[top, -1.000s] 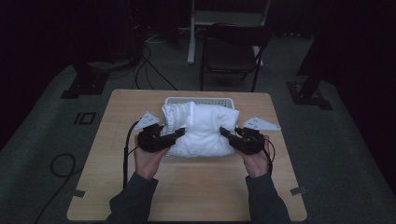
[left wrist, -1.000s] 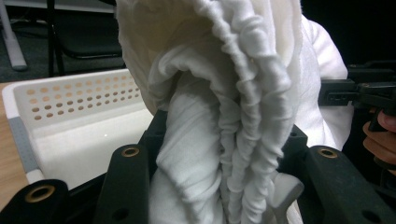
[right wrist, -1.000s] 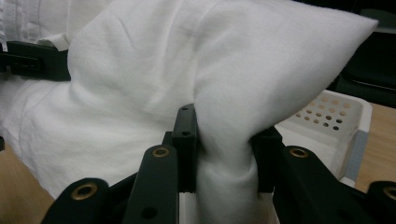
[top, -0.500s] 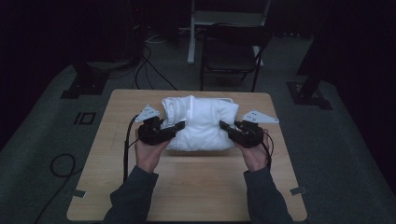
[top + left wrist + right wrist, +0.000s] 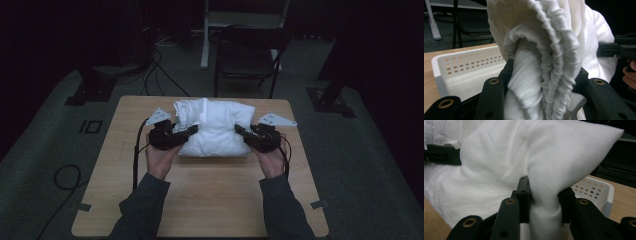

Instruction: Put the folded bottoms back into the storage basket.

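I had the white bundle of cloth (image 5: 215, 127) between my two grippers, over the far middle of the table (image 5: 210, 200). My left gripper (image 5: 192, 131) pinched the left end, its jaws pressed onto a thick gathered fold with a ruffled edge. My right gripper (image 5: 240, 131) pinched the right end, its jaws squeezed tight on a bunched corner of the fabric.

Behind the cloth stood a white perforated basket (image 5: 466, 67), seen past the left jaws and again beyond the right ones (image 5: 596, 191). From above, the bundle hid most of it, so I could not tell whether the cloth hung clear of the basket or rested on its rim.

As I judged it, the grasping was done: both ends were secured and the bundle was gathered up. What remained was to carry it to where it belonged and to let go with both grippers, then to draw my hands away.
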`<state>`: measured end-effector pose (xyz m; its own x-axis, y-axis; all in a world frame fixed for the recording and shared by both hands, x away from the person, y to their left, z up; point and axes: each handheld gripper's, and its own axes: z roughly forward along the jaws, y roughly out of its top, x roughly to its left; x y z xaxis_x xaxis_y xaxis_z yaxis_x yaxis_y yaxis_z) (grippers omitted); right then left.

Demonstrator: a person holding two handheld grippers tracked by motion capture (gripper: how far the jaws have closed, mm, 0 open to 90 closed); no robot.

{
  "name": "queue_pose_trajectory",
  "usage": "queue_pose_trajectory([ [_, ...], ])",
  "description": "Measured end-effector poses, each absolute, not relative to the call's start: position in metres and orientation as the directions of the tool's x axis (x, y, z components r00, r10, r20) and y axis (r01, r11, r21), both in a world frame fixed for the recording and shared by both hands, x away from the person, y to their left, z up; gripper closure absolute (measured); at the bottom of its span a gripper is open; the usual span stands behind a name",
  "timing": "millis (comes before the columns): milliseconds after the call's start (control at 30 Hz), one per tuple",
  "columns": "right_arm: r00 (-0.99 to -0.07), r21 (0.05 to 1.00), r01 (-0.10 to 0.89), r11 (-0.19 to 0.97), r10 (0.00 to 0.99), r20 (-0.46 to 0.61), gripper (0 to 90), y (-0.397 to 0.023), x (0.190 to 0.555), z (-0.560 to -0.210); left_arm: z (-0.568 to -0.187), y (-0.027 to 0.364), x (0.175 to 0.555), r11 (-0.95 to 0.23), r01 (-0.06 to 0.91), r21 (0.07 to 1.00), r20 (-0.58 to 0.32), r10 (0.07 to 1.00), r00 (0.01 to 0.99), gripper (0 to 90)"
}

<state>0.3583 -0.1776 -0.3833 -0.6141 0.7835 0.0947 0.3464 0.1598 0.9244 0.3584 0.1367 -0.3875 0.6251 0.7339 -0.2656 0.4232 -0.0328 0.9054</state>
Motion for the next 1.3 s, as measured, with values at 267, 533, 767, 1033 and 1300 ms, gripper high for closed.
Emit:
queue_pose_trajectory([
  [267, -0.605, 0.923, 0.354, 0.151, 0.789, 0.103, 70.4, -0.177, 0.368, -0.382, -0.388, 0.136, 0.368, -0.032, 0.422, 0.906, -0.262, 0.741, 0.618, 53.3],
  [533, -0.592, 0.919, 0.37, 0.135, 0.797, 0.122, 70.4, -0.178, 0.378, -0.384, -0.389, 0.134, 0.378, -0.031, 0.428, 0.903, -0.264, 0.746, 0.612, 53.3],
  [767, -0.585, 0.914, 0.385, 0.128, 0.8, 0.134, 70.5, -0.178, 0.385, -0.385, -0.392, 0.133, 0.386, -0.034, 0.432, 0.901, -0.264, 0.748, 0.609, 53.3],
  [1033, -0.572, 0.912, 0.391, 0.125, 0.809, 0.134, 70.6, -0.176, 0.394, -0.387, -0.395, 0.132, 0.396, -0.025, 0.441, 0.897, -0.27, 0.76, 0.591, 53.4],
  [1300, -0.559, 0.909, 0.401, 0.116, 0.817, 0.142, 70.6, -0.174, 0.402, -0.387, -0.395, 0.131, 0.404, -0.02, 0.451, 0.892, -0.275, 0.769, 0.578, 53.6],
])
